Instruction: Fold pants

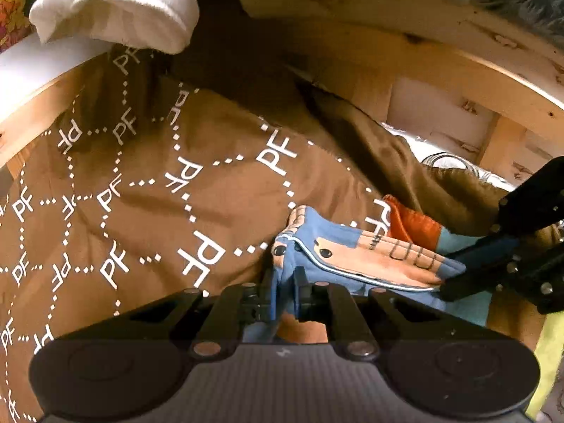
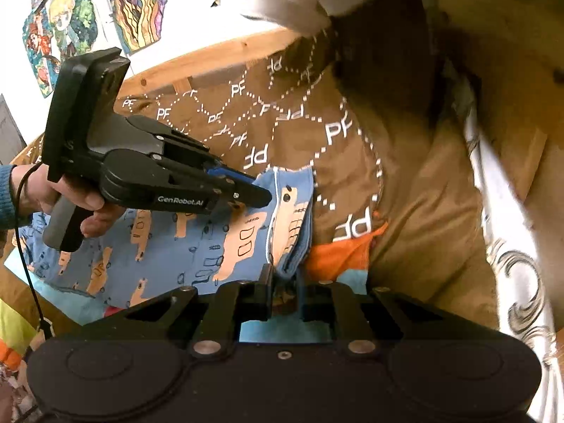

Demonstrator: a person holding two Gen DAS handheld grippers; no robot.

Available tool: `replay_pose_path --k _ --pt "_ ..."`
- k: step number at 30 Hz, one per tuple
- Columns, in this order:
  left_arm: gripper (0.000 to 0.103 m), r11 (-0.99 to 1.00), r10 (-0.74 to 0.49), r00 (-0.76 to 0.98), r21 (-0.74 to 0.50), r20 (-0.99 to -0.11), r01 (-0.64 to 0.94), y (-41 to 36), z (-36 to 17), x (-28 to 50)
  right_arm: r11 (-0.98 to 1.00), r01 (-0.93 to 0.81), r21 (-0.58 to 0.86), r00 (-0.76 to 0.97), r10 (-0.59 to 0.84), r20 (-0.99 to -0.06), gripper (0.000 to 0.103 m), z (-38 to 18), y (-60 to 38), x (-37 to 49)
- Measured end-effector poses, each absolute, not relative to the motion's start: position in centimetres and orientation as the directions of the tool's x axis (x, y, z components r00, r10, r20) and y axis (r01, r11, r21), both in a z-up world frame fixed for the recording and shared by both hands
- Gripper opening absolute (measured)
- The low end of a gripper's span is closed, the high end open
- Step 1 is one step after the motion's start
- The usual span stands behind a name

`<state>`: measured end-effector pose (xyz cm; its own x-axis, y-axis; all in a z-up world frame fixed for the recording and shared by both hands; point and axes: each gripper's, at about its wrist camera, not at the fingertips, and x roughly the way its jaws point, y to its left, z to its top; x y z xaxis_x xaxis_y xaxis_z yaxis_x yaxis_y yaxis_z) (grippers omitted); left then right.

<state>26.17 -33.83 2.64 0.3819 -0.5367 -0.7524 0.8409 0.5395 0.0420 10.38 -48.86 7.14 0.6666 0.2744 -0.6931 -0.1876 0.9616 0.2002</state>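
The pants [image 2: 197, 243] are blue with an orange animal print and lie on a brown cover marked "PF" [image 1: 148, 190]. In the left wrist view their edge [image 1: 352, 257] is bunched. My left gripper [image 1: 284, 292] is shut on a fold of that blue cloth; it also shows in the right wrist view [image 2: 259, 194], pinching the pants' far edge. My right gripper [image 2: 283, 282] is shut on the near folded edge of the pants; in the left wrist view it [image 1: 447, 283] grips the edge from the right.
An orange cloth [image 2: 338, 253] lies under the pants' right side. A white cloth roll [image 1: 116, 3] sits at the far end. A wooden frame [image 1: 423, 53] curves behind. Posters [image 2: 70, 24] hang on the wall. A white patterned fabric [image 2: 511, 246] lies to the right.
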Motion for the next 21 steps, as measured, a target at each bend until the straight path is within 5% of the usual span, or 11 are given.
replay_pose_path --k 3,5,7,11,15,21 --pt "0.025 0.556 -0.502 0.374 0.041 -0.780 0.830 -34.2 1.8 26.4 0.964 -0.189 0.187 0.617 0.265 -0.741 0.019 5.6 -48.6 10.9" --pt "0.051 0.570 -0.504 0.382 0.034 -0.775 0.821 -33.9 2.3 26.4 0.962 -0.163 0.219 0.594 0.273 -0.757 0.028 4.5 -48.9 11.0" --pt "0.065 0.586 -0.520 0.392 0.017 -0.759 0.810 -33.4 3.2 26.5 0.953 -0.152 0.261 0.602 0.299 -0.740 0.033 4.5 -49.4 10.5" --pt "0.065 0.606 -0.524 0.392 -0.007 -0.756 0.795 -33.1 4.7 26.4 0.945 -0.114 0.306 0.612 0.310 -0.728 0.031 4.2 -49.9 10.6" --pt "0.070 0.628 -0.550 0.295 -0.155 -0.781 0.763 -33.5 5.4 27.1 0.954 -0.095 0.285 0.652 0.275 -0.707 0.019 4.4 -49.0 10.3" --pt "0.089 0.700 -0.549 0.119 -0.378 -0.827 0.606 -33.8 6.4 28.6 0.966 -0.222 -0.135 0.767 0.087 -0.636 0.018 5.7 -42.9 7.4"
